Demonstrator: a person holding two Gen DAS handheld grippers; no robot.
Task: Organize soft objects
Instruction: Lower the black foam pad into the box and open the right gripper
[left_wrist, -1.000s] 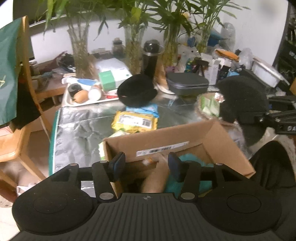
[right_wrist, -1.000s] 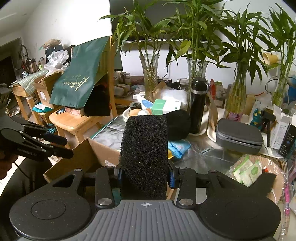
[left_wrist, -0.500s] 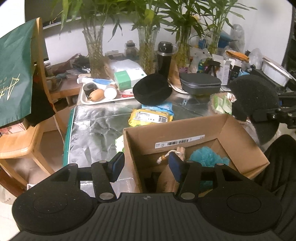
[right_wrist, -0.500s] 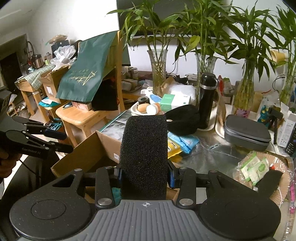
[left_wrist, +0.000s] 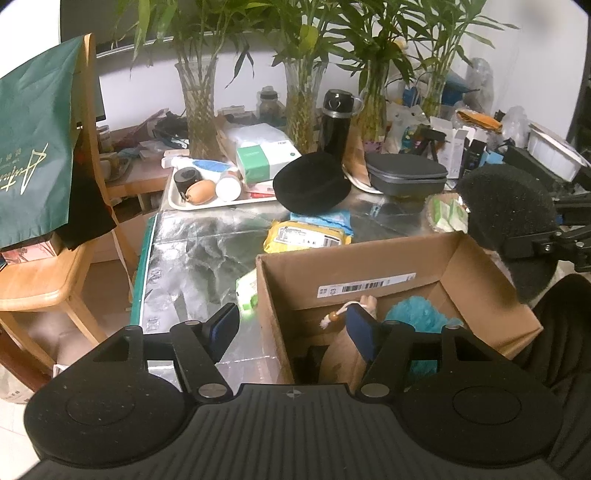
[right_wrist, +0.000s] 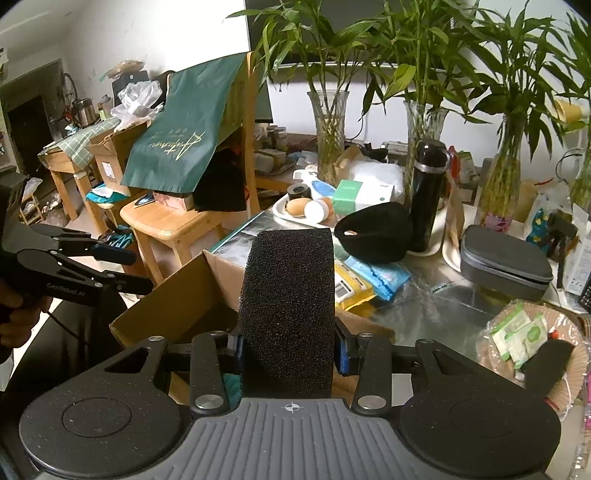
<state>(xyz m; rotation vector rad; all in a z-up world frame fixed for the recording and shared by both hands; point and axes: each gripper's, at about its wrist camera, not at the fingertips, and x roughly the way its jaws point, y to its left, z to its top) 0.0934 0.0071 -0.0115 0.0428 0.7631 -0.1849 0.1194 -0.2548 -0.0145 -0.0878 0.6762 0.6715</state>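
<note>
Cluttered with bamboo vases, the foil-covered surface carries a cardboard box. Right tongs clamp a black sponge above its rim; released early, the springy sponge could bounce outside. Left tongs hang apart, empty, straddling the box's near wall.

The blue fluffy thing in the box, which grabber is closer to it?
Left. The left gripper hangs open right over the blue puff inside the cardboard box. The right gripper holds a black sponge above the box's edge, farther off.

1 box, 1 black sponge, 1 teal pouf, 1 flask, approx. 4 vases, 2 wipe pkts.
</note>
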